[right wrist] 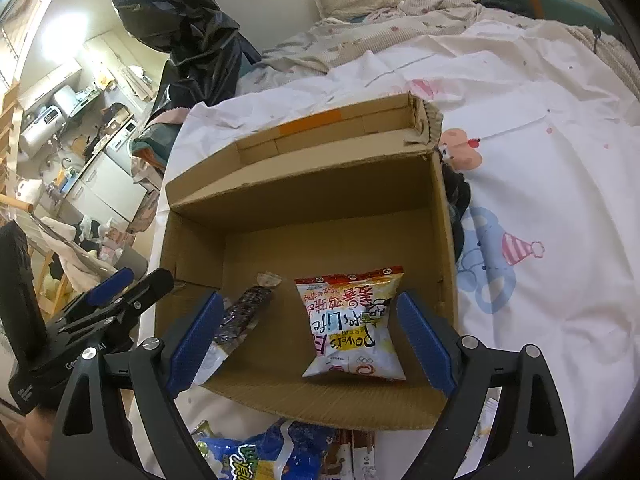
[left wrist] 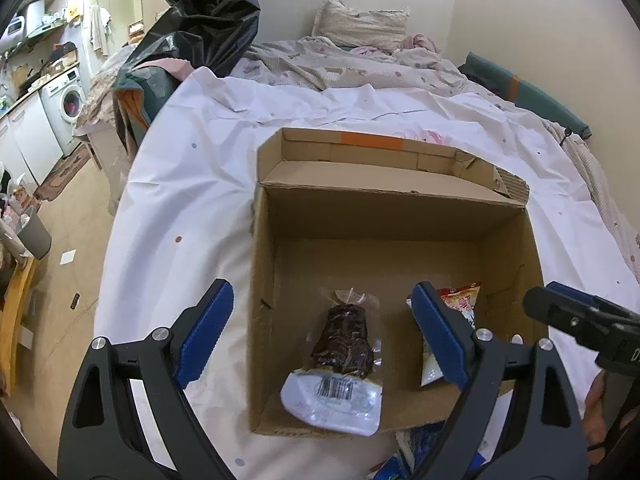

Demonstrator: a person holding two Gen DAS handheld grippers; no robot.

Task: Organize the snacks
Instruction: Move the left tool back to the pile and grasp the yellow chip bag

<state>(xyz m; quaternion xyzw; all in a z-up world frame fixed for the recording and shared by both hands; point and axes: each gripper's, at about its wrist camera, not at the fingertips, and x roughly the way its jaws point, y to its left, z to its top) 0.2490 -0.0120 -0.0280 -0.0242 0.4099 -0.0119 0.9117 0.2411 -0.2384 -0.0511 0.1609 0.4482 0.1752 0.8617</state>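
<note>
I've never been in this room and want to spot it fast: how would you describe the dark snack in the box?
Find the open cardboard box on the white bedsheet. Two packets lie inside; take the left one, the dark brown snack in clear wrap with a barcode. Its neighbour, the chip bag, is colourful and printed.

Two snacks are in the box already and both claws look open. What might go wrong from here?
The cardboard box sits on a soft, wrinkled bedsheet, so a nudge from the right gripper or left gripper may shift or tip it. The remaining snack packets lie right against the box's near wall, partly hidden, so a grab might snag the cardboard. The two grippers work close together and might bump.
</note>
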